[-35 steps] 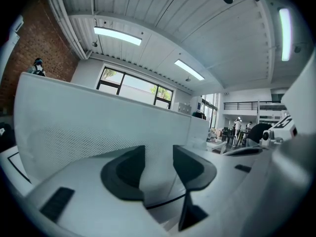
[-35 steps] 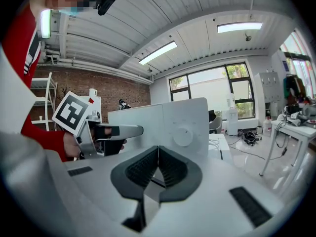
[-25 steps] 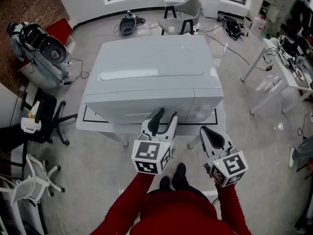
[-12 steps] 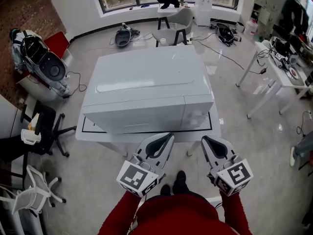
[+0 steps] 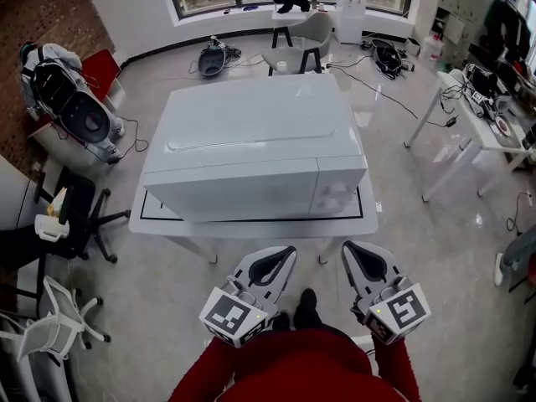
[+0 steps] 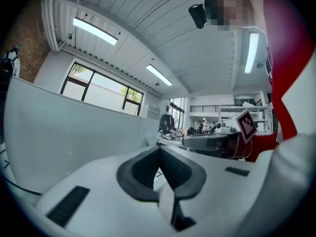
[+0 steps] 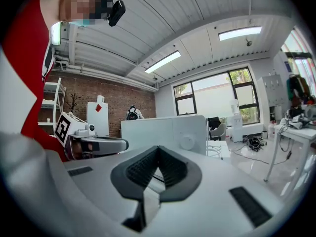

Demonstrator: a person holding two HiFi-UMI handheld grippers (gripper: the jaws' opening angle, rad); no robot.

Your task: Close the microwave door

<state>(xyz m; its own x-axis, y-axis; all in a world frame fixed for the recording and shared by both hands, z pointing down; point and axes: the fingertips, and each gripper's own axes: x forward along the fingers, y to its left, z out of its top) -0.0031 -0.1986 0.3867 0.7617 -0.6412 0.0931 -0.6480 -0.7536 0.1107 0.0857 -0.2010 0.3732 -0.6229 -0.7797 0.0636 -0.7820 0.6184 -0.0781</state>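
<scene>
Left tongs (image 5: 287, 252) and right tongs (image 5: 348, 248), two in all, both clenched on nothing, hover just short of one white microwave (image 5: 251, 128), its door (image 5: 234, 187) shut, atop a single desk (image 5: 251, 226).

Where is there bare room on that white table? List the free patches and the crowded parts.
The microwave fills most of the table. Free: a narrow strip along the front edge, before the microwave's front, and slimmer margins at both ends. The microwave's flat top is bare too. The left gripper and right gripper, both shut, hang short of the front edge.
</scene>
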